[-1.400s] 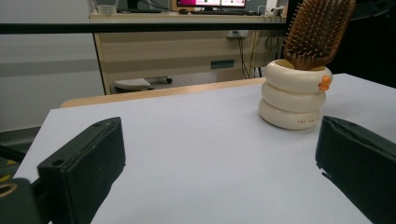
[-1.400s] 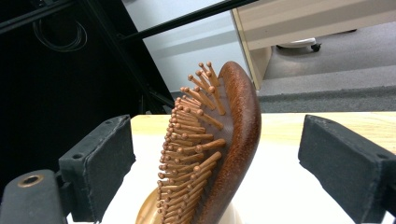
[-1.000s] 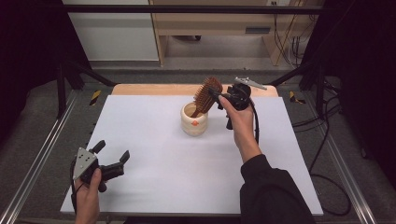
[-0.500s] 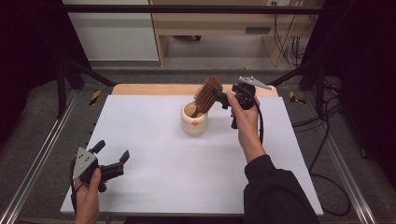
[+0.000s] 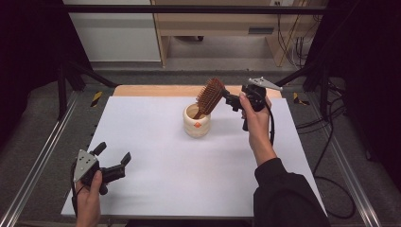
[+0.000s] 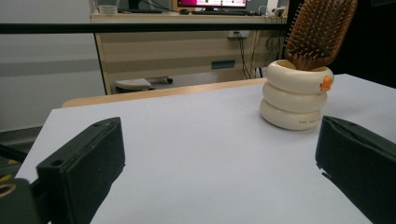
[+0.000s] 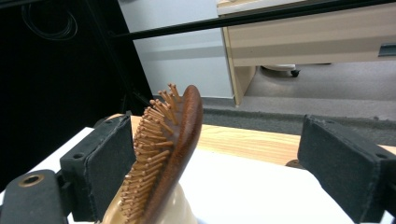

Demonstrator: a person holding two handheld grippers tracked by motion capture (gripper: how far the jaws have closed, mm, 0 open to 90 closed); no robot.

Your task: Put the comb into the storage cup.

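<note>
Cup's (image 6: 296, 100) small print illegible

this is a lab or test room with an office corner, set up for recording. a white table (image 5: 156, 156) stands inside a metal frame (image 5: 40, 161) with black curtains (image 5: 28, 56) hung on both sides. cables (image 5: 331, 142) trail over the grey carpet (image 5: 208, 61) to the right. behind the table stands a pale wooden desk (image 6: 177, 51) with a monitor (image 6: 212, 3) on top and more cables (image 6: 243, 44) hanging below it. yellow-and-black tape (image 5: 96, 98) marks the frame's feet.
</note>
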